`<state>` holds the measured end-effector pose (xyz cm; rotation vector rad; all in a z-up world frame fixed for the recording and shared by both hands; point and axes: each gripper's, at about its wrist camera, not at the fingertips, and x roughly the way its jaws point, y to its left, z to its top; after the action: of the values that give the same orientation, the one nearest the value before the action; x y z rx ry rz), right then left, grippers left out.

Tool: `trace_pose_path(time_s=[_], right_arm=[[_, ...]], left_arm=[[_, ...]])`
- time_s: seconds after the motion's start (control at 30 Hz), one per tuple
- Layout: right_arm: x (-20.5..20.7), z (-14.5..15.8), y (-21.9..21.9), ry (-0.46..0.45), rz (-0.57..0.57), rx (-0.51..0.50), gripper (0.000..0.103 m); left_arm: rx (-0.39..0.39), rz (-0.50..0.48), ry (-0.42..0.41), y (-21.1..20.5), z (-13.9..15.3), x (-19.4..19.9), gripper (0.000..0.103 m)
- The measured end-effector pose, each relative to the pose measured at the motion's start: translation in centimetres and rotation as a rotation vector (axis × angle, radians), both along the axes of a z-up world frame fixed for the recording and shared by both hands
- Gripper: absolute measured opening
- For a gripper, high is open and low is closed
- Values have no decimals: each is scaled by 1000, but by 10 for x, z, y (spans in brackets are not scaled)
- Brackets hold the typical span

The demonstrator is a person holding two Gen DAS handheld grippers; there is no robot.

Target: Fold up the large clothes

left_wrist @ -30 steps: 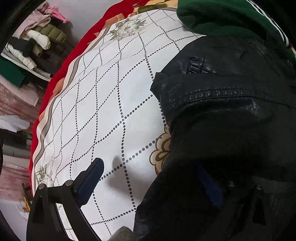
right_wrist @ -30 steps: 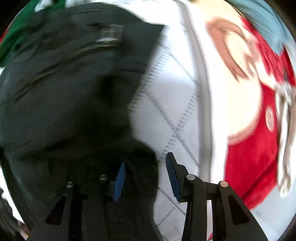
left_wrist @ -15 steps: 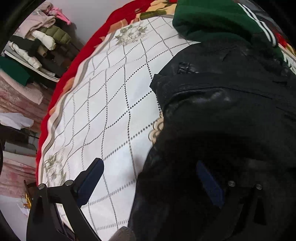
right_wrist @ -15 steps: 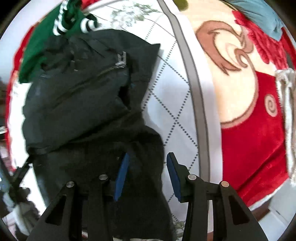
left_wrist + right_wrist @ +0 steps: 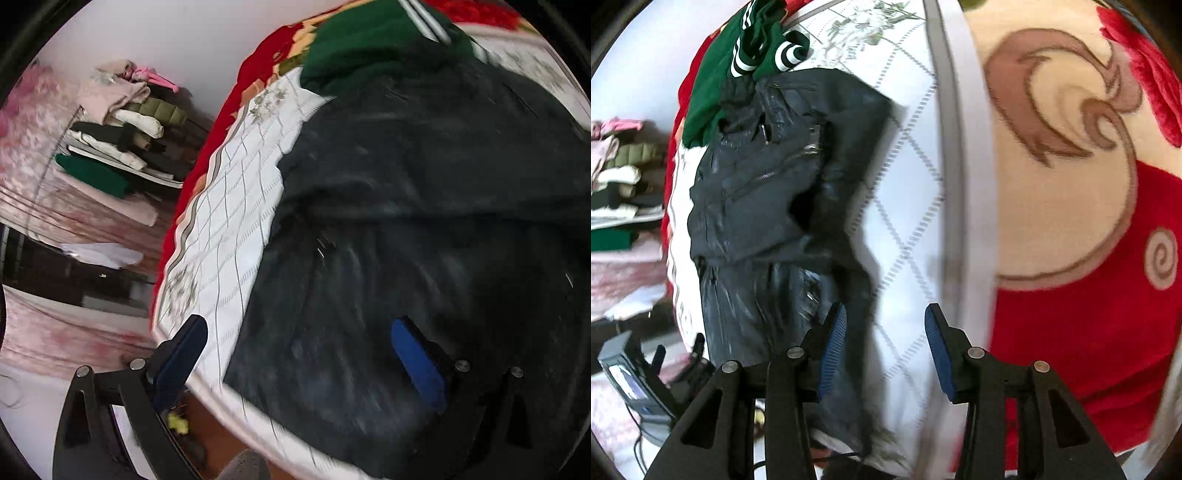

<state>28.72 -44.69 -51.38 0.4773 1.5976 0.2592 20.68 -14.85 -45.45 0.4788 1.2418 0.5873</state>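
Jacket, black and shiny, is lying partly folded on the white checked bed cover, likely because a flat bed is making folding easy. Both grippers are hanging open and holding nothing: the left gripper over the jacket's edge, the right gripper beside it. Only the right view is showing the zips; only the left is showing the clothes shelf clearly.

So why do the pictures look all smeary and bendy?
Left wrist view: the black jacket and the white checked bedspread are streaked by motion blur; the left gripper itself looks sharper. Right wrist view: blur smears the bedspread lines, while the jacket's zips stay fairly crisp. Both views: the fisheye lens bends straight edges into curves and leaves dark corners.
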Motion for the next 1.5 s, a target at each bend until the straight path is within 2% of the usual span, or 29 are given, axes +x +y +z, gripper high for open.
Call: trace_pose_path(time_s=[0.13,0.27,0.4,0.57,0.67,0.7,0.73,0.77,0.8,0.87,0.9,0.97,1.13,1.17,1.2,1.23,1.3,1.37,1.5], right_arm=[[-6,-5,-32,-4,46,-3,46],[-11,-15,-67,16,51,-2,46],[-10,-22,-89,24,37,10,46],[4,-28,-87,16,45,76,46],[18,-38,-71,20,49,164,47],[24,-42,-65,24,54,202,51],[29,-46,-59,27,54,233,55],[38,-55,-49,32,47,290,62],[45,-61,-41,36,37,343,67],[60,-77,-23,52,16,448,69],[65,-82,-17,56,8,470,69],[80,-96,1,67,-16,531,69],[107,-127,36,97,-106,634,69],[112,-128,41,92,-125,634,63],[115,-125,46,79,-132,624,51],[118,-122,52,70,-124,588,43],[119,-111,60,54,-122,527,30],[119,-92,69,32,-118,482,27],[121,-21,104,-33,-61,385,24]], left_arm=[[-6,-24,75,-64,-14,-31,103],[-20,-114,129,-127,-30,-56,103],[-32,-187,154,-168,-50,-63,103],[-24,-187,205,-184,-90,-50,103],[-44,-121,199,-163,-100,-33,103],[-53,-99,186,-157,-99,-31,103],[-60,-76,172,-148,-97,-28,100],[-73,-53,158,-139,-95,-25,89],[-129,-32,137,-130,-92,-23,79],[-306,5,111,-117,-88,-24,29],[-365,2,104,-114,-86,-24,24],[-377,-37,84,-116,-78,-26,5],[-416,-48,28,-109,-56,-29,2],[-423,-48,20,-106,-51,-29,2],[-432,-45,9,-102,-46,-28,2],[-438,-43,-1,-98,-42,-29,2],[-450,-47,-20,-86,-30,-28,2],[-465,-45,-37,-79,-21,-27,2],[-514,-38,-93,-43,11,-30,2]])
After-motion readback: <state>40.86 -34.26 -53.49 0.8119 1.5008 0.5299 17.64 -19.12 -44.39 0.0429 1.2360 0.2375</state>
